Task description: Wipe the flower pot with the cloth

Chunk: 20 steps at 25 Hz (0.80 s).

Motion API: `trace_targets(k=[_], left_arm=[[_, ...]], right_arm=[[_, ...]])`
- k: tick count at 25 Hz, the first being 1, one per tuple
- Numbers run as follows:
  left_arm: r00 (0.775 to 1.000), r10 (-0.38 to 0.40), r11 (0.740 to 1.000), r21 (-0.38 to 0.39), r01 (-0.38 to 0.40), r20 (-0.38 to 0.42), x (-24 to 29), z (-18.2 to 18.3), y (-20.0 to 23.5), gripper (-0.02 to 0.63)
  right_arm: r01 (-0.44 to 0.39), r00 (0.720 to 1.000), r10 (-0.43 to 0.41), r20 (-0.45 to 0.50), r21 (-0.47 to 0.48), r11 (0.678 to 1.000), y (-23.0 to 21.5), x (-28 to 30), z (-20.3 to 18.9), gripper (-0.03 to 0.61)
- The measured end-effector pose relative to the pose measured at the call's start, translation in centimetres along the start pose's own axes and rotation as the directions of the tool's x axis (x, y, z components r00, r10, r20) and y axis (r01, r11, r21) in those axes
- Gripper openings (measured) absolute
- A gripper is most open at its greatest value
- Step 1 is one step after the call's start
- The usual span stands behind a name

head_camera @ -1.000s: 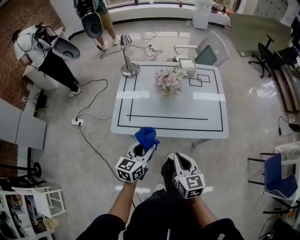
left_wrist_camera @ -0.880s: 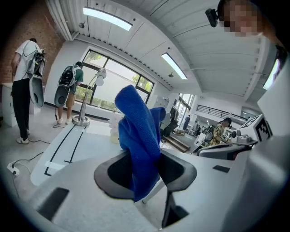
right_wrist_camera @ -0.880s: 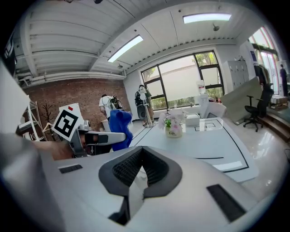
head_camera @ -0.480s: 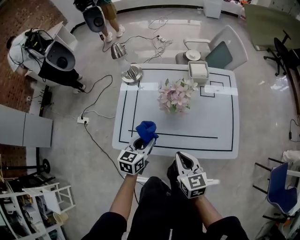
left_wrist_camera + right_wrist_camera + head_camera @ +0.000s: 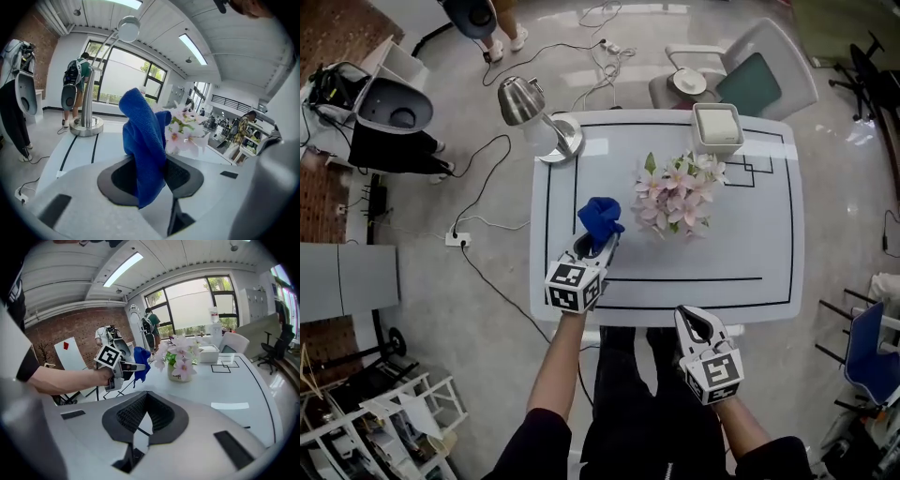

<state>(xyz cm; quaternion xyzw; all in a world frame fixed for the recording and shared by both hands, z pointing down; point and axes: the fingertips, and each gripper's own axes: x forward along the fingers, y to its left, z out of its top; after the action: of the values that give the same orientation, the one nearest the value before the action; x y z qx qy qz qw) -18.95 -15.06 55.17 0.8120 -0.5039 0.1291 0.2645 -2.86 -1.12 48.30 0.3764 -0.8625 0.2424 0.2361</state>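
Left gripper is clamped on the blue cloth, which stands up out of its jaws. Compared with half a second ago, you have carried this gripper from the counter's near edge to above its surface, so the cloth is now closer to the flower pot. The pot stands ahead of the left gripper and to its right, near the cloth but apart from it. Right gripper has its jaws together with nothing between them, and it remains short of the counter's near edge. Count: two grippers, one cloth, one flower pot, one desk lamp ahead-left, one white box beyond the pot.
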Motion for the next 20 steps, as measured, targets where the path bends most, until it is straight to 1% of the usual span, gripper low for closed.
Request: trace_targets(k=[4, 7, 10, 16, 20], left_arm=[[0.997, -0.071, 0.997, 0.019, 0.072, -0.017, 4.3, 1.2, 2.3, 0.141], [0.991, -0.131, 0.991, 0.029, 0.132, -0.039, 7.4, 2.0, 2.5, 0.141], [0.984, -0.172, 0.985, 0.025, 0.173, -0.042, 9.7, 2.5, 2.3, 0.141], [0.971, -0.233, 0.972, 0.024, 0.235, -0.047, 11.2, 1.8, 1.2, 0.141], [0.967, -0.248, 0.968, 0.034, 0.250, -0.056, 10.9, 1.2, 0.8, 0.141]], right_arm=[[0.084, 0.996, -0.085, 0.014, 0.052, 0.995, -0.4, 1.8, 0.9, 0.008], [0.116, 0.993, -0.118, 0.022, 0.077, 0.990, -0.4, 2.4, 1.0, 0.008], [0.150, 0.988, -0.153, 0.021, 0.099, 0.984, -0.9, 3.0, 0.7, 0.008], [0.230, 0.971, -0.237, 0.026, 0.161, 0.960, -2.3, 3.0, -0.2, 0.008], [0.254, 0.964, -0.263, 0.027, 0.188, 0.949, -2.6, 2.9, -0.9, 0.008]])
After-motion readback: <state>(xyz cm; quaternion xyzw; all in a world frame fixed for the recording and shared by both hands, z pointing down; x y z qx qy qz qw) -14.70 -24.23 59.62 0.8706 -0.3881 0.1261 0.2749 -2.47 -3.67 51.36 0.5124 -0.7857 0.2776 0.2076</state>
